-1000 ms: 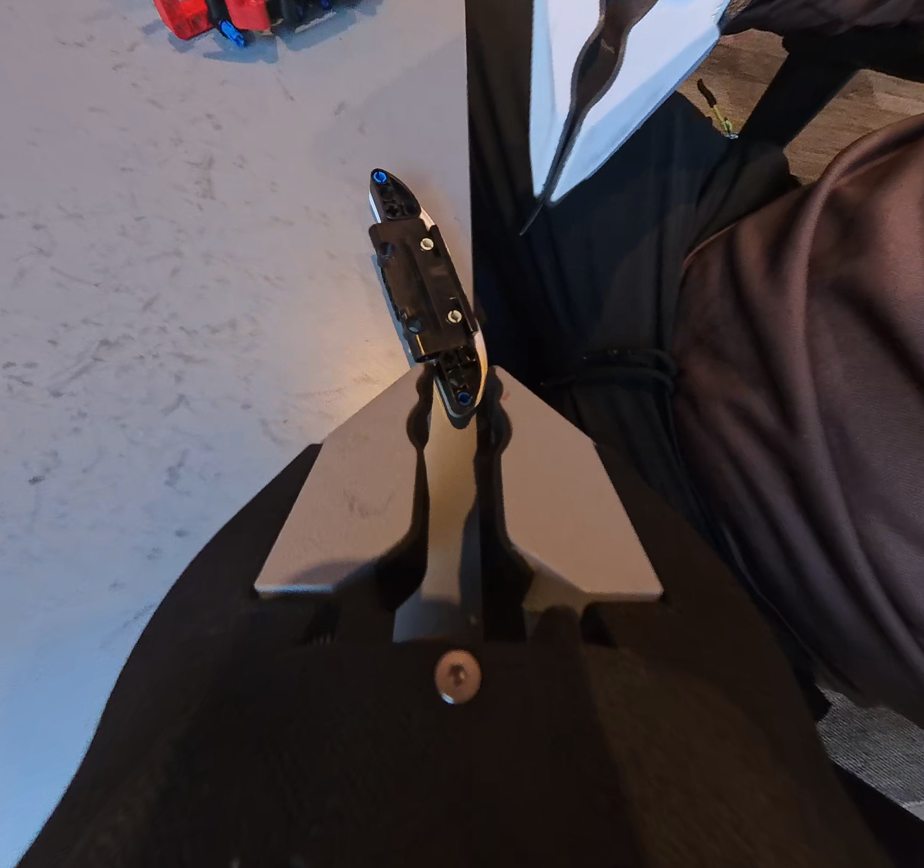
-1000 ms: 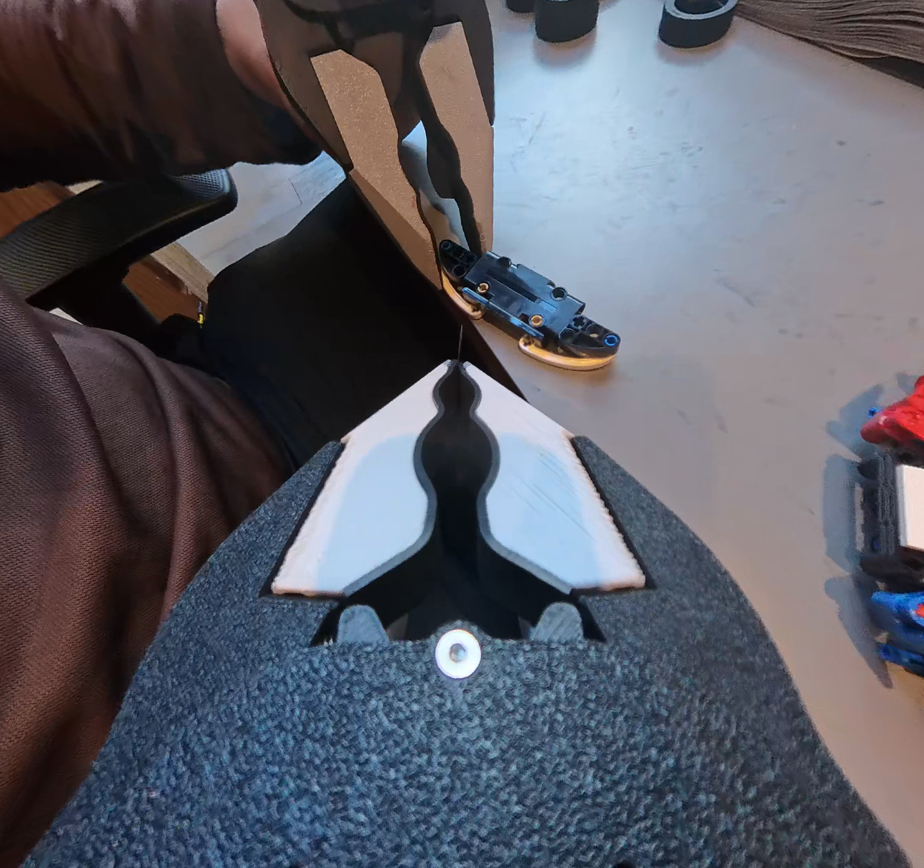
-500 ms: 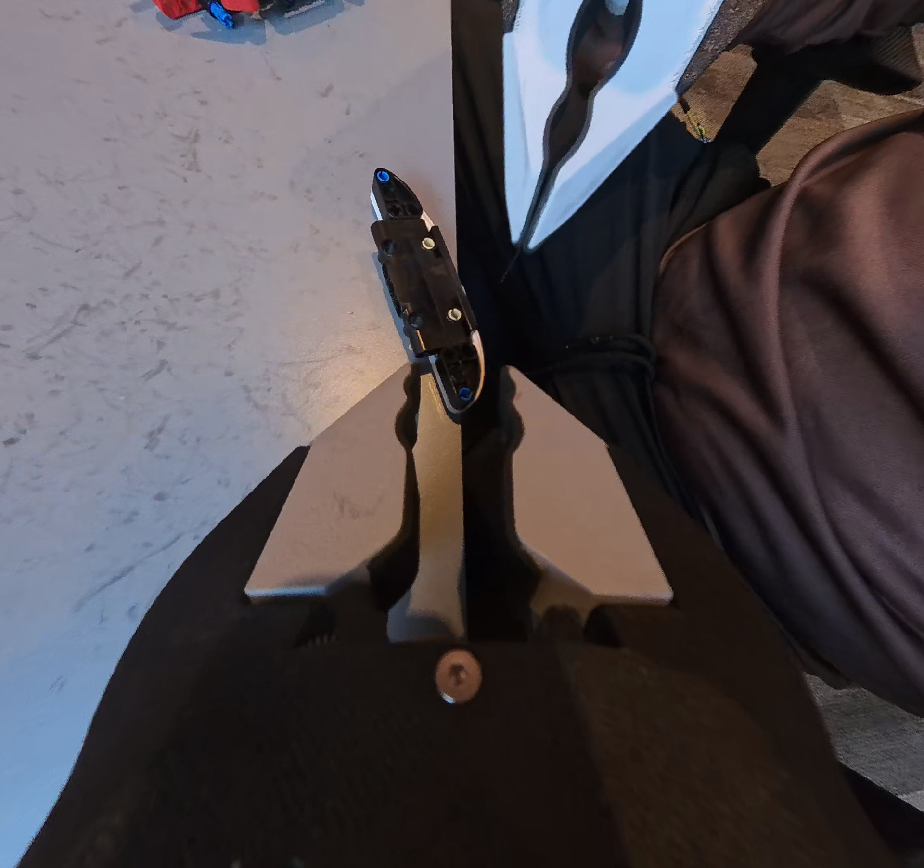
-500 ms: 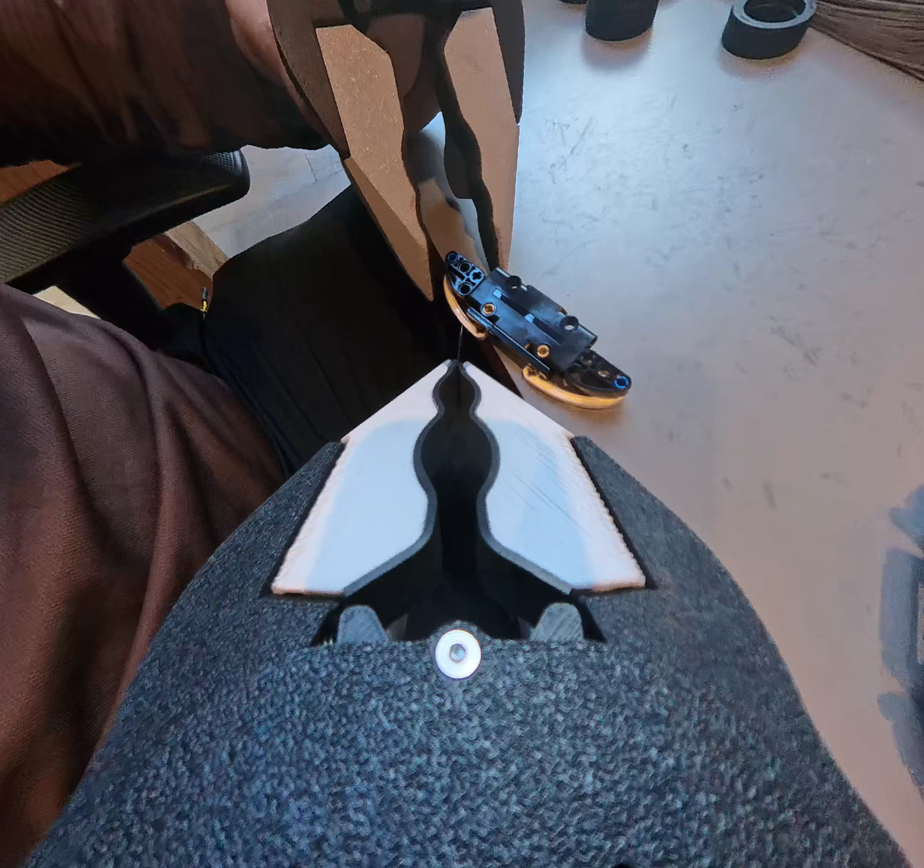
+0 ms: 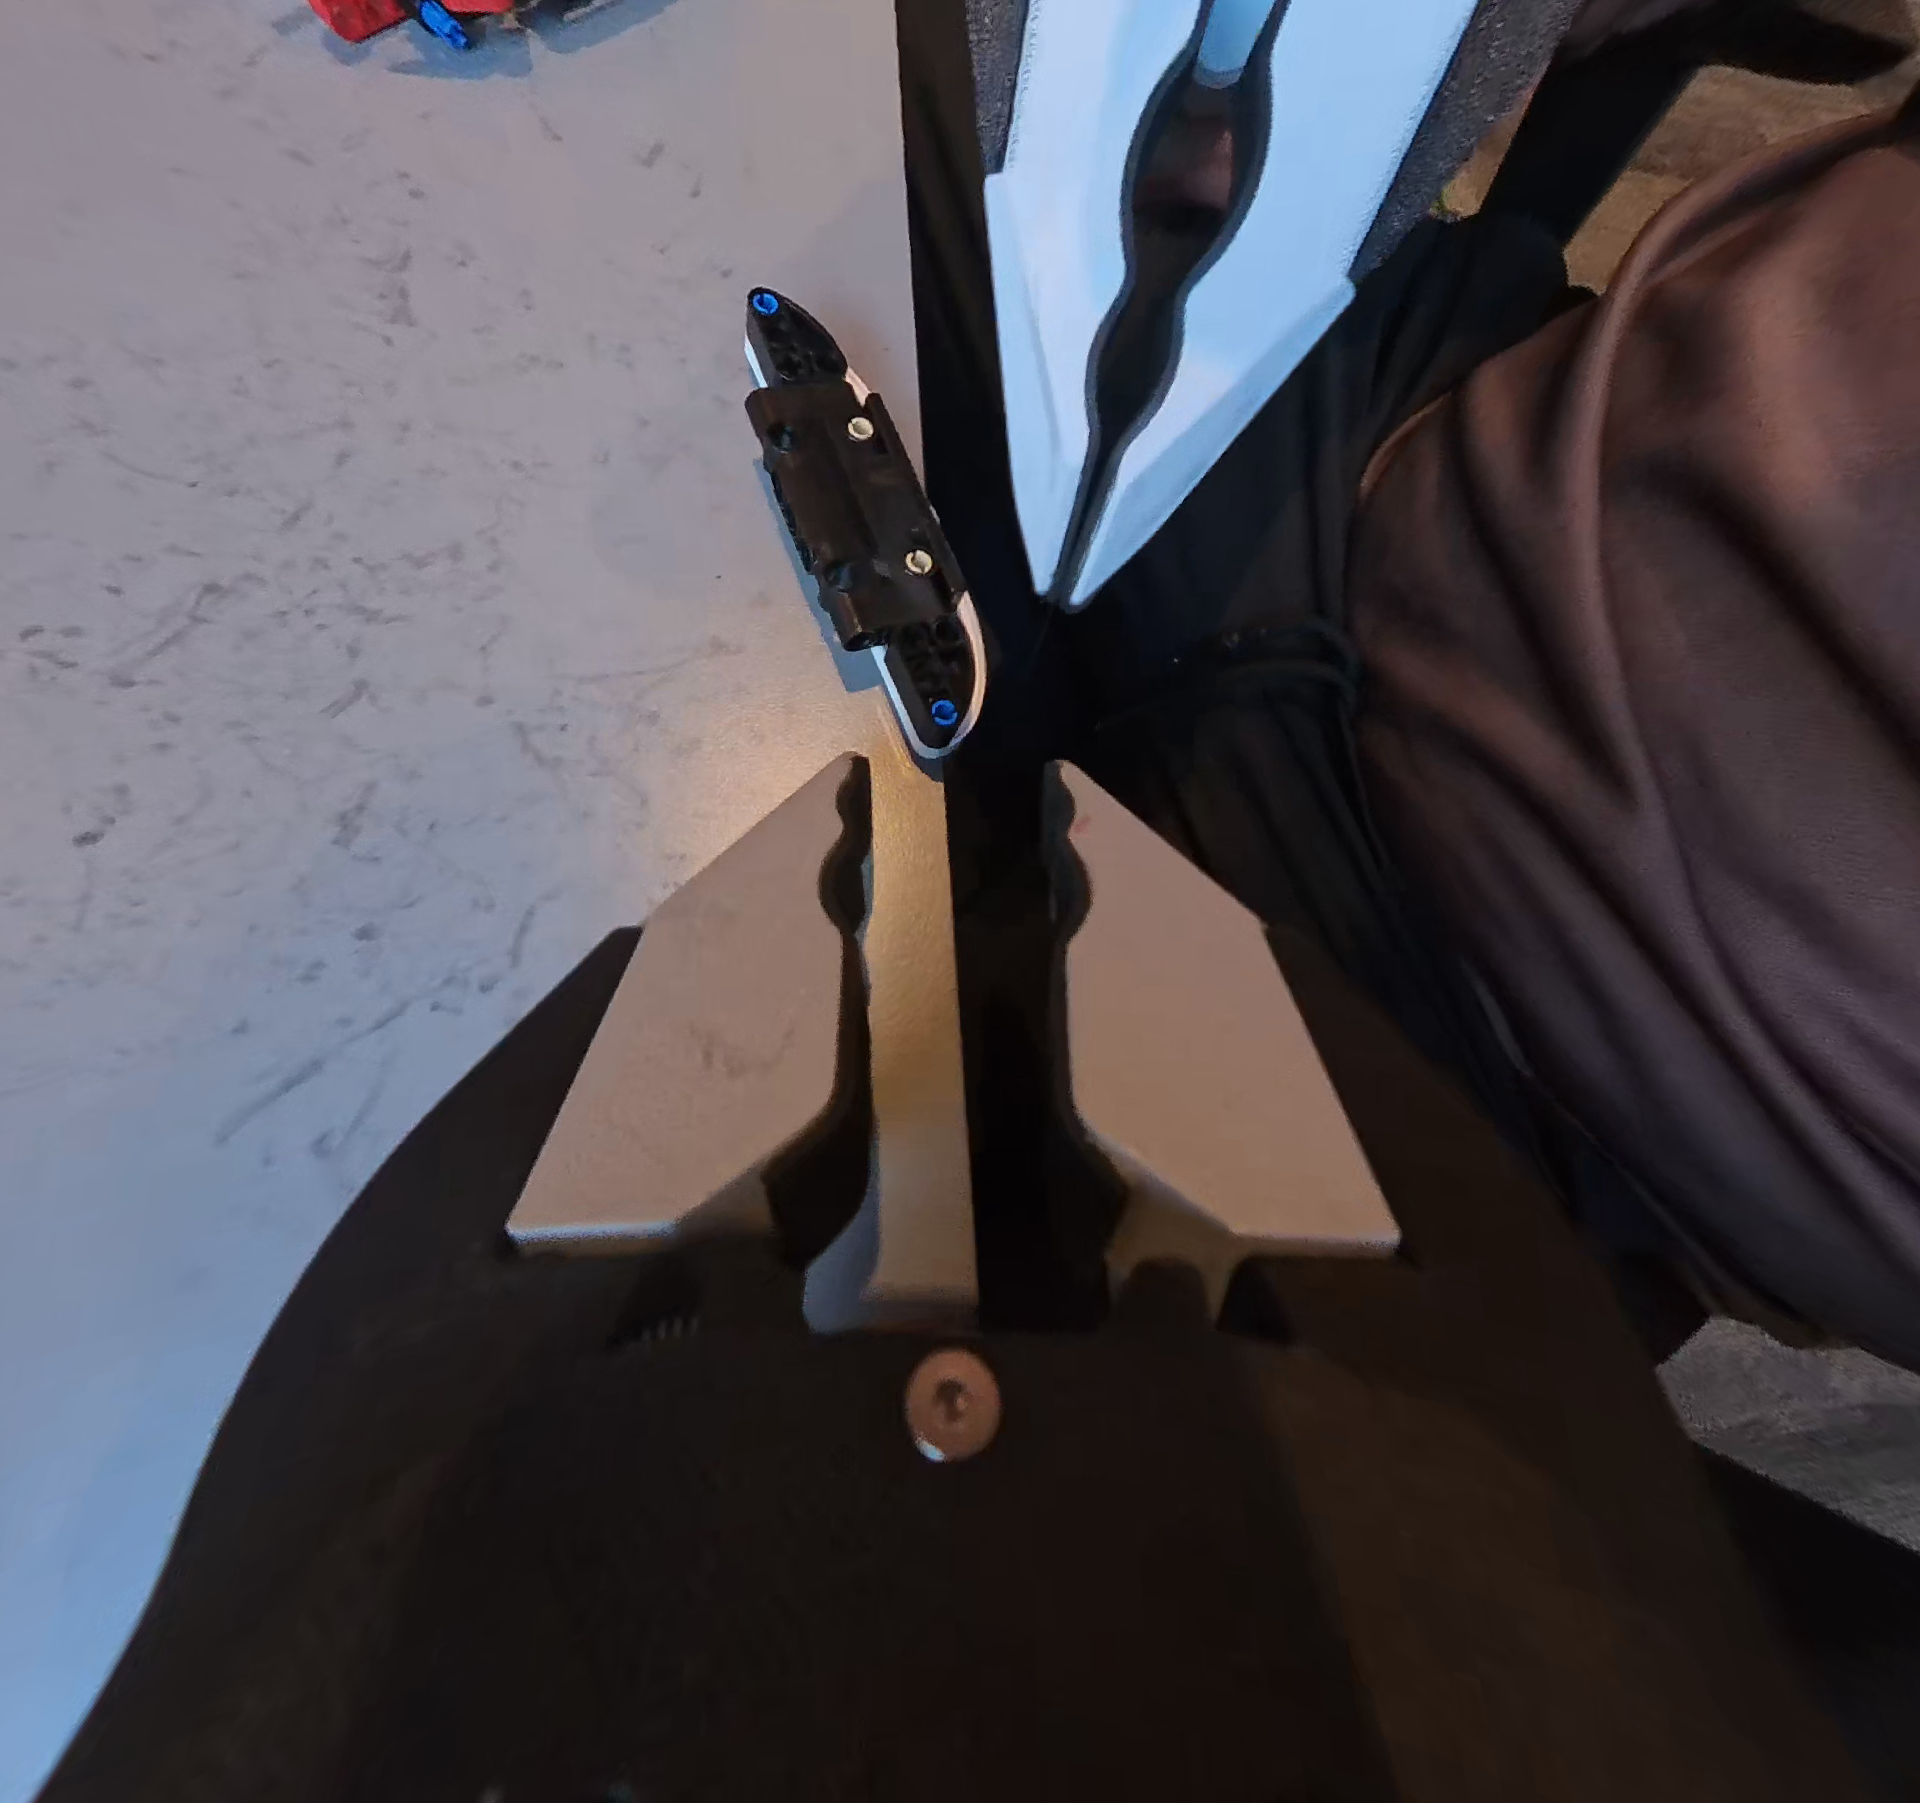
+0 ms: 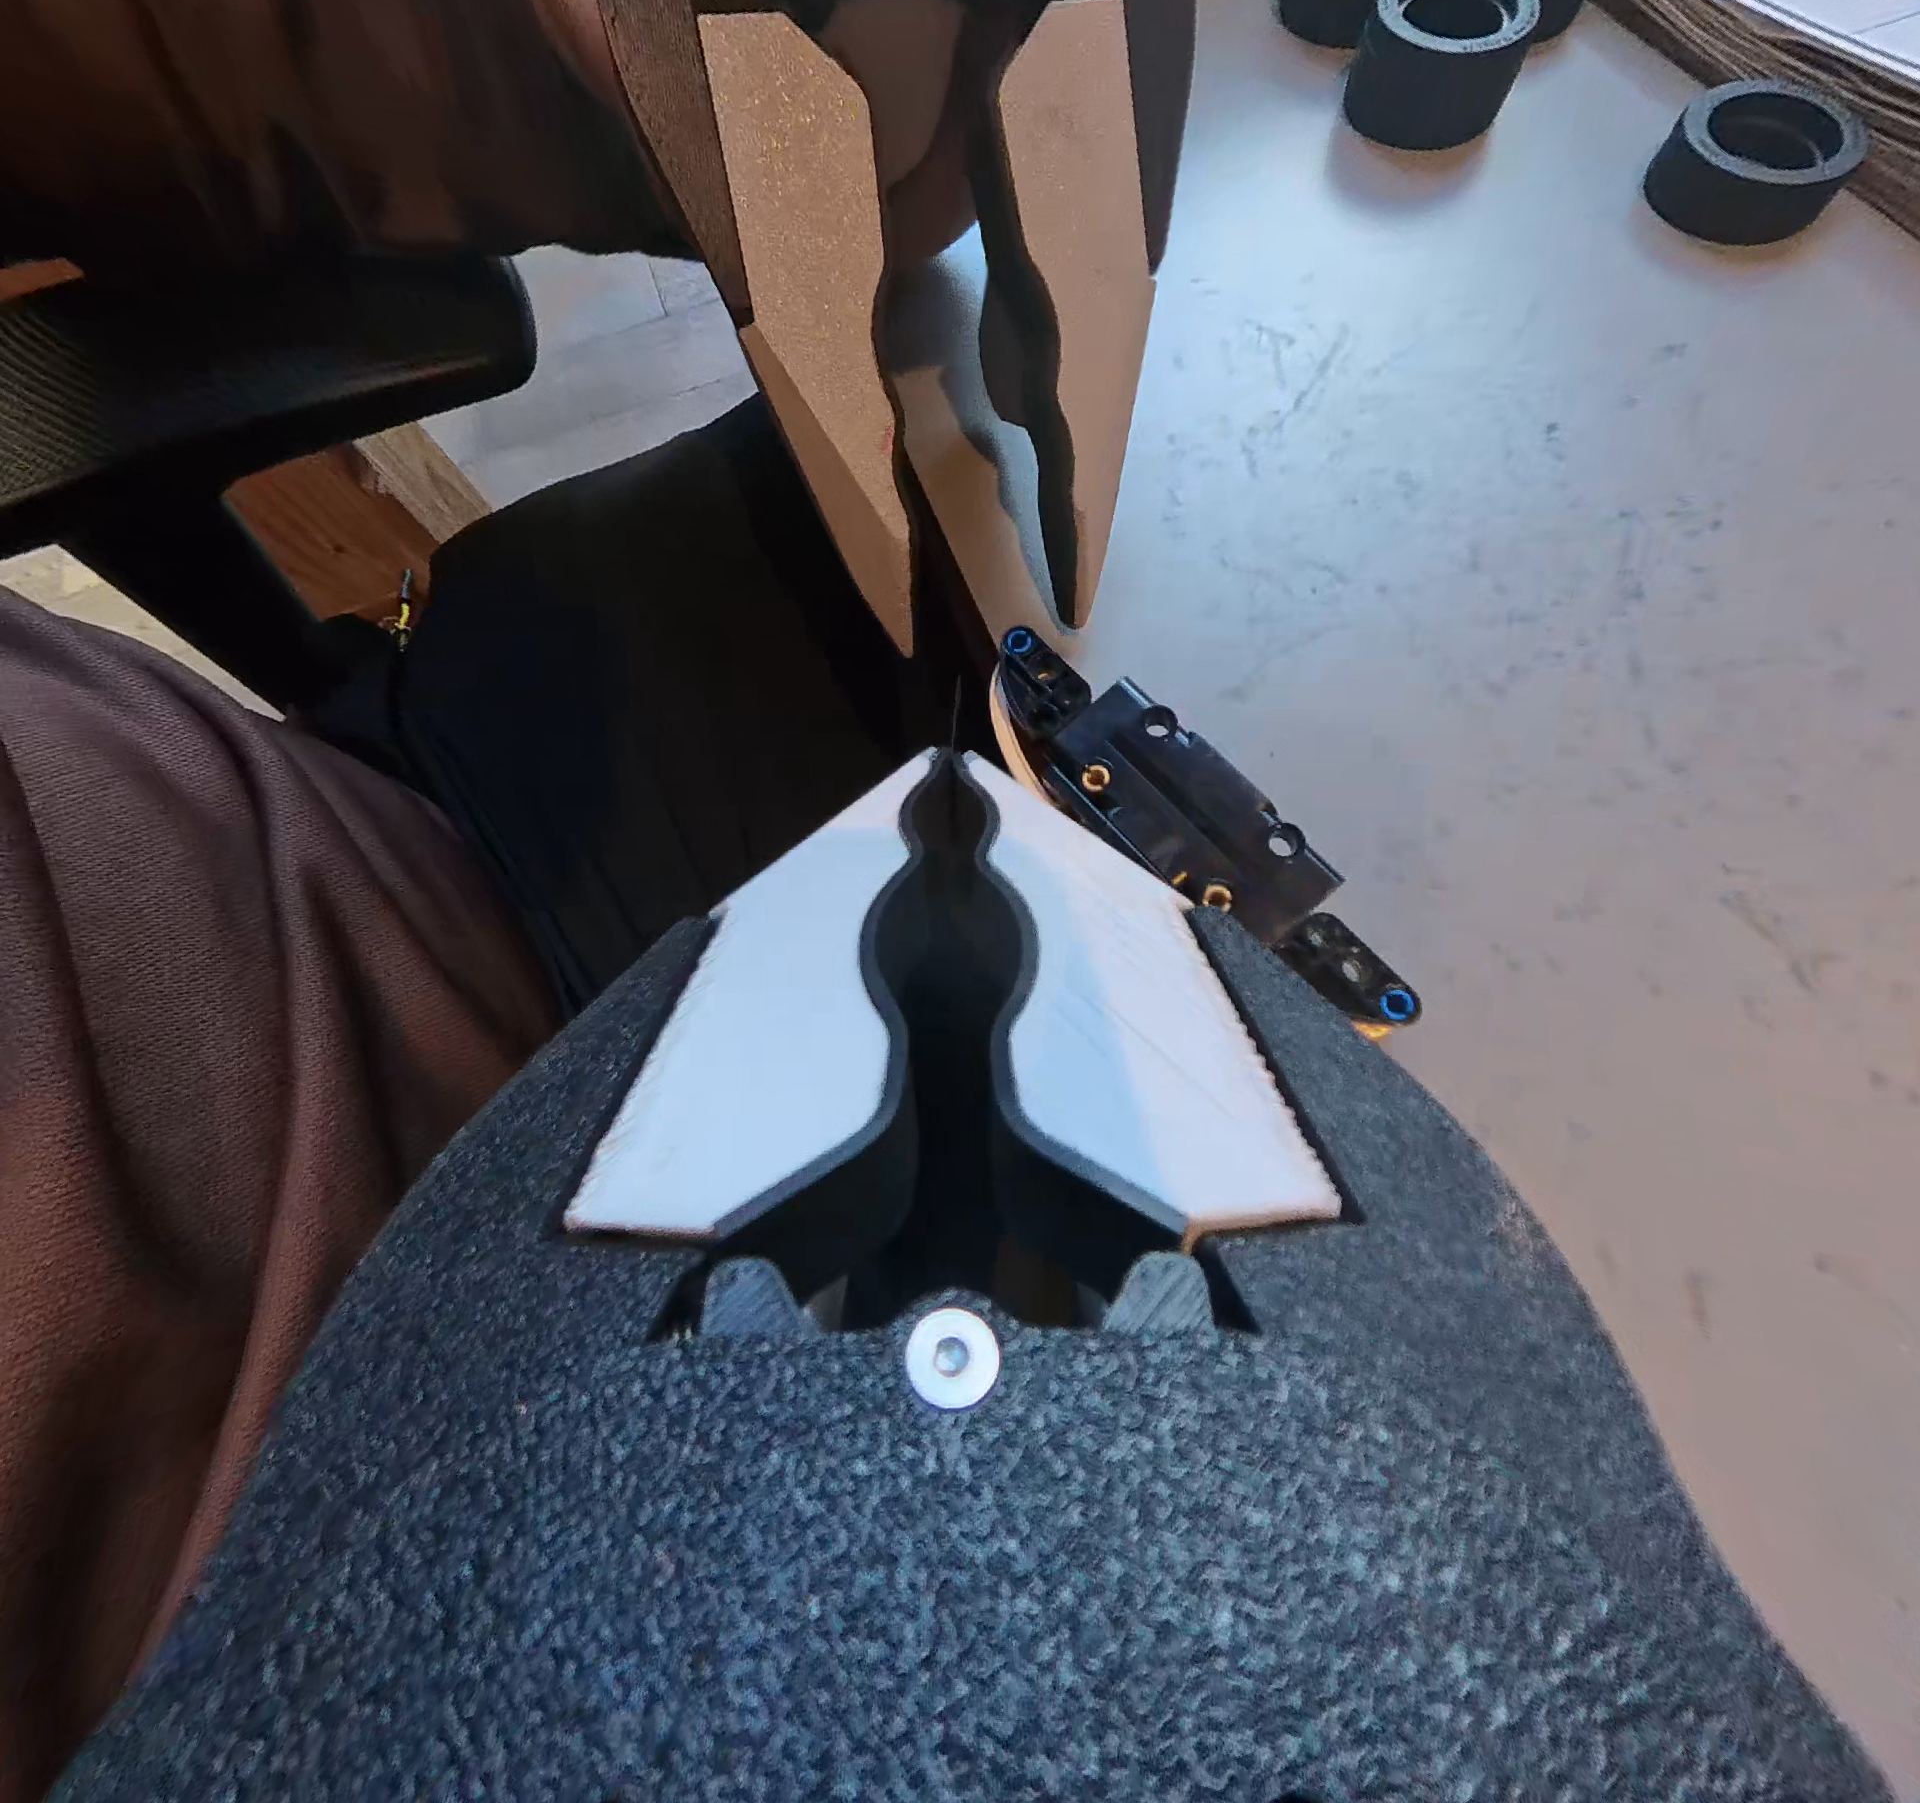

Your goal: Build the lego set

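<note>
My left gripper open, right gripper shut, empty. Black-and-white lego subassembly at table edge: light, rigid, probably slick; grip black midsection

I see a scuffed grey table; beside its edge, a black chair armrest over wood floor

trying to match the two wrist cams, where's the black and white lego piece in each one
Left wrist view: the lego piece lies just above centre on the table's right edge, ahead of the left gripper.
Right wrist view: the piece sits just right of centre, partly hidden behind the right gripper.
Shared landmark: the blue pins at the piece's two ends, and the table edge it lies along.
</note>
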